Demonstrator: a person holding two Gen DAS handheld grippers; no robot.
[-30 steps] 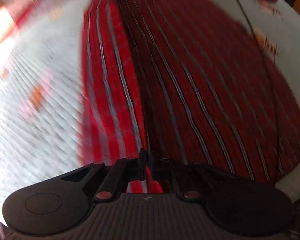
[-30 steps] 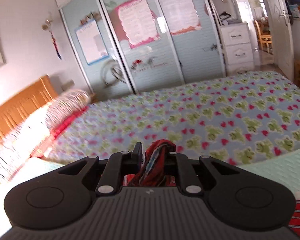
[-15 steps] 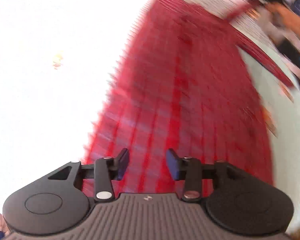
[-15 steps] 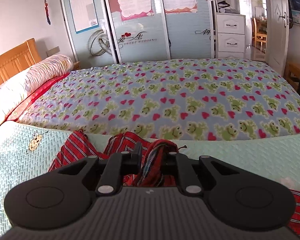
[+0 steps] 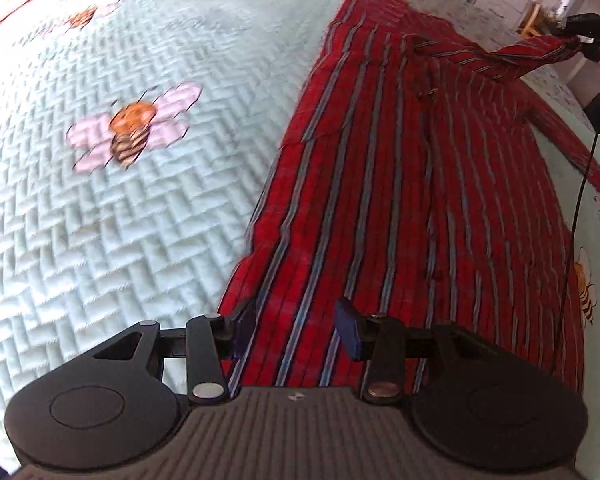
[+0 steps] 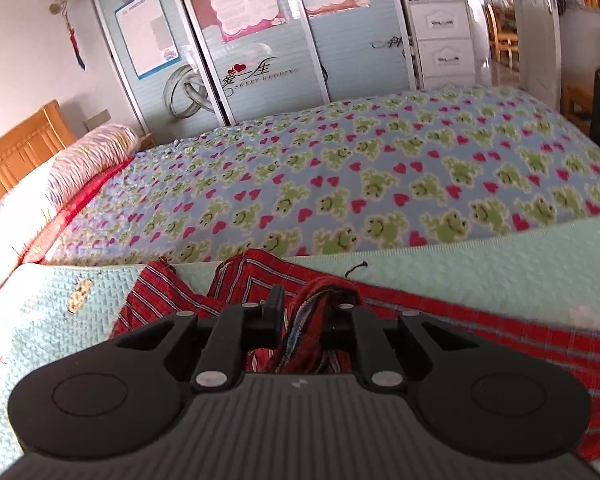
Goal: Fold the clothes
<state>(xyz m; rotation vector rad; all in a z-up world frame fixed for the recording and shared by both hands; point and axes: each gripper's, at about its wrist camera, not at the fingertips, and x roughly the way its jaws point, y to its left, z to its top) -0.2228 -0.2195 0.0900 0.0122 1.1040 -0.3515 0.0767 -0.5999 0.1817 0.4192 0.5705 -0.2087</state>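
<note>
A red striped shirt (image 5: pixel 420 180) lies spread on the pale green quilt (image 5: pixel 120 220). My left gripper (image 5: pixel 296 316) hangs just over the shirt's near left edge, open, with nothing between its fingers. In the left wrist view my right gripper (image 5: pixel 584 28) is at the far right and holds a sleeve end lifted off the bed. The right wrist view shows the right gripper (image 6: pixel 310 304) shut on a bunched fold of the red shirt (image 6: pixel 500 332), whose cloth trails across the quilt below.
A frog-and-heart blanket (image 6: pixel 380 180) covers the far half of the bed. Pillows (image 6: pixel 80 160) and a wooden headboard (image 6: pixel 16 152) are at the left. A wardrobe (image 6: pixel 260 40) and white drawers (image 6: pixel 440 40) stand behind. A thin black cable (image 5: pixel 576 208) hangs at the right.
My left gripper has let go of the shirt's edge, opened, rolled and slid across the cloth. My right gripper has sunk toward the bed with the fabric still in it.
</note>
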